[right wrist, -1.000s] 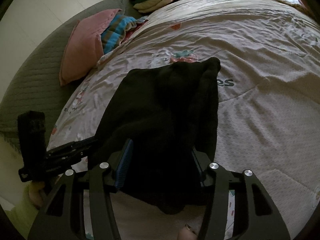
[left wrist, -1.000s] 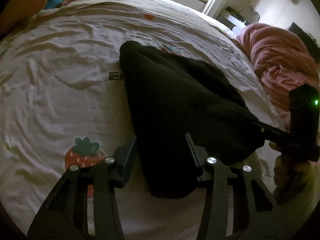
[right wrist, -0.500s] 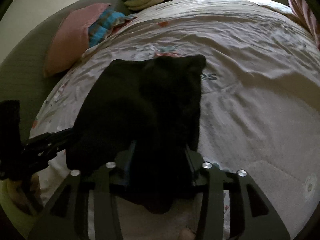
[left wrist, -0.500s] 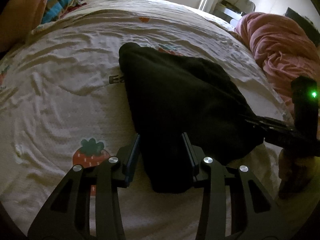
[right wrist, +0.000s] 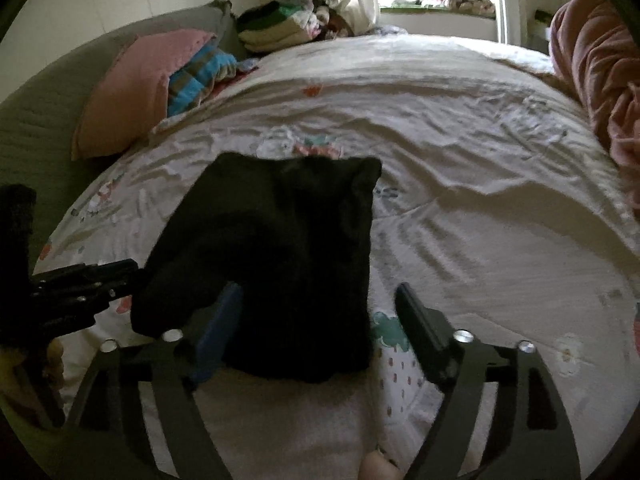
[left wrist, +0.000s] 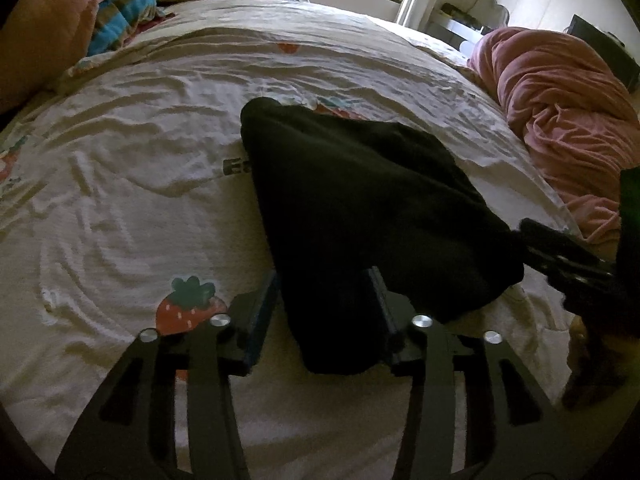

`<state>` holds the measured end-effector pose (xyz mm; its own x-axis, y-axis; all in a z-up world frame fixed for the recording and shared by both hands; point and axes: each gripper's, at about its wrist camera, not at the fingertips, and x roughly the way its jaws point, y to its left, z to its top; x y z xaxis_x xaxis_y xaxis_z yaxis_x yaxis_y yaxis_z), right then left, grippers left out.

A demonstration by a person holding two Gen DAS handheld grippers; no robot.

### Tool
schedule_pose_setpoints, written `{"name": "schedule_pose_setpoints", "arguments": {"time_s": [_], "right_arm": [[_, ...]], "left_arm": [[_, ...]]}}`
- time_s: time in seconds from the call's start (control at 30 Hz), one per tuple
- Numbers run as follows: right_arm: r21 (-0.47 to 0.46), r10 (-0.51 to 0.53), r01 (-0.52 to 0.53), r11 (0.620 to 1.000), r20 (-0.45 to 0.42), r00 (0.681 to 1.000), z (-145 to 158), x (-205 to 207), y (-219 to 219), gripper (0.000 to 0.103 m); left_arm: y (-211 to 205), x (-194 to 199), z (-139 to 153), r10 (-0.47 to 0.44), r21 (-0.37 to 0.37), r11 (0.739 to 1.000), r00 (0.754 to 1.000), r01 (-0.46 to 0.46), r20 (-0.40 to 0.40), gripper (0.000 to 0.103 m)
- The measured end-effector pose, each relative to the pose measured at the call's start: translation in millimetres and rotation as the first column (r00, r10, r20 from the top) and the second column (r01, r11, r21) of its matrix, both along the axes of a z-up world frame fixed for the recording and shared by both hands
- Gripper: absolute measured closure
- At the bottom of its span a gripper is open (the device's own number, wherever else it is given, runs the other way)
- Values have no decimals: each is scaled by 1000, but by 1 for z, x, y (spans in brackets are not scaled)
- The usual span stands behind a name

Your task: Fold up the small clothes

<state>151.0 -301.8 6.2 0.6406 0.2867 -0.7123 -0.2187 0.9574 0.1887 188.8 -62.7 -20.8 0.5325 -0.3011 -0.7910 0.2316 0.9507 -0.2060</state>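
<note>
A small black garment (left wrist: 360,216) lies folded on the white printed bedsheet (left wrist: 120,208). It also shows in the right wrist view (right wrist: 280,256). My left gripper (left wrist: 326,300) is shut on the garment's near corner, cloth bunched between the jaws. My right gripper (right wrist: 320,316) is open, its jaws wide apart around the garment's near edge, holding nothing. The right gripper shows at the right of the left wrist view (left wrist: 560,252); the left gripper shows at the left of the right wrist view (right wrist: 88,284).
A pink duvet (left wrist: 568,112) is heaped at the bed's right side. A pink pillow (right wrist: 132,88), a striped blue cloth (right wrist: 200,76) and a stack of folded clothes (right wrist: 276,28) sit at the head. A strawberry print (left wrist: 184,308) marks the sheet.
My right gripper has opened and let go of the garment, which now lies flatter. My left gripper has closed tighter on its corner. Both views have tilted up.
</note>
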Motion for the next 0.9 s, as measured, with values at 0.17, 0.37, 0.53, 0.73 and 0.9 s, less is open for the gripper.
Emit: {"name": "schedule_pose_setpoints", "arguments": {"time_s": [0.17, 0.37, 0.53, 0.73, 0.9], "right_arm": [[-9, -31, 31, 999, 78, 996, 21, -21, -5, 9], [-22, -32, 35, 999, 136, 990, 36, -43, -4, 5], [-45, -44, 53, 998, 180, 983, 45, -60, -2, 5], [-58, -37, 49, 997, 185, 982, 48, -74, 6, 5], [-61, -32, 44, 997, 190, 981, 49, -88, 16, 5]], "left_arm": [[3, -11, 12, 1, -11, 1000, 999, -1, 32, 50], [8, -30, 27, 3, -21, 1000, 996, -1, 84, 41], [12, -47, 40, 5, -27, 1000, 992, -1, 127, 25], [16, -66, 49, 7, -13, 1000, 987, -4, 163, 14], [20, -80, 51, 5, -5, 1000, 986, -4, 169, 9]]}}
